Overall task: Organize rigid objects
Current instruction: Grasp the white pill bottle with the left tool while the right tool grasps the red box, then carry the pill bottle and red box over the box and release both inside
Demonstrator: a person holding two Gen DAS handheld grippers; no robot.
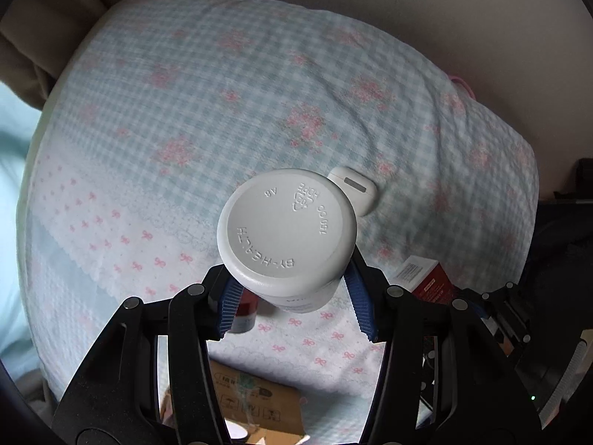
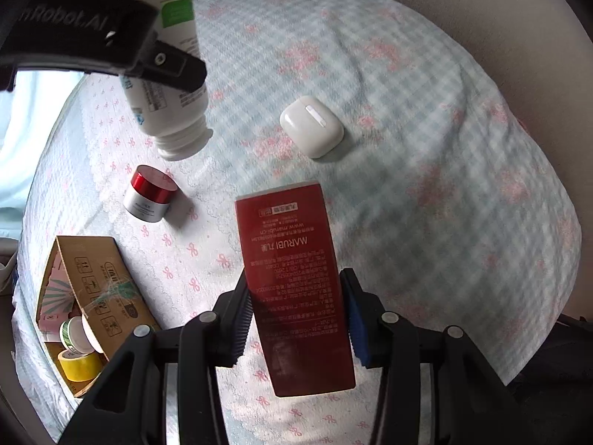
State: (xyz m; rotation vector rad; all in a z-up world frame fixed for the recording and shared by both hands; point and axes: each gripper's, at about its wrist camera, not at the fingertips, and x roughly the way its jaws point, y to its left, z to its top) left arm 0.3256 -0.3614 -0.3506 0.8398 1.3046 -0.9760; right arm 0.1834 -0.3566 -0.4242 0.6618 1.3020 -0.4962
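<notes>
My left gripper is shut on a white plastic bottle, whose round embossed base faces the camera. In the right wrist view that bottle hangs cap down above the cloth, clamped in the left gripper. My right gripper is shut on a tall dark red carton, blue pads pressing its two sides. A white earbud case lies on the cloth beyond the carton. A small jar with a red lid lies tilted below the bottle.
An open cardboard box holding tape rolls sits at the near left on the blue checked cloth with pink flowers. Beige upholstery rises behind the cloth. In the left wrist view the red carton shows at the right.
</notes>
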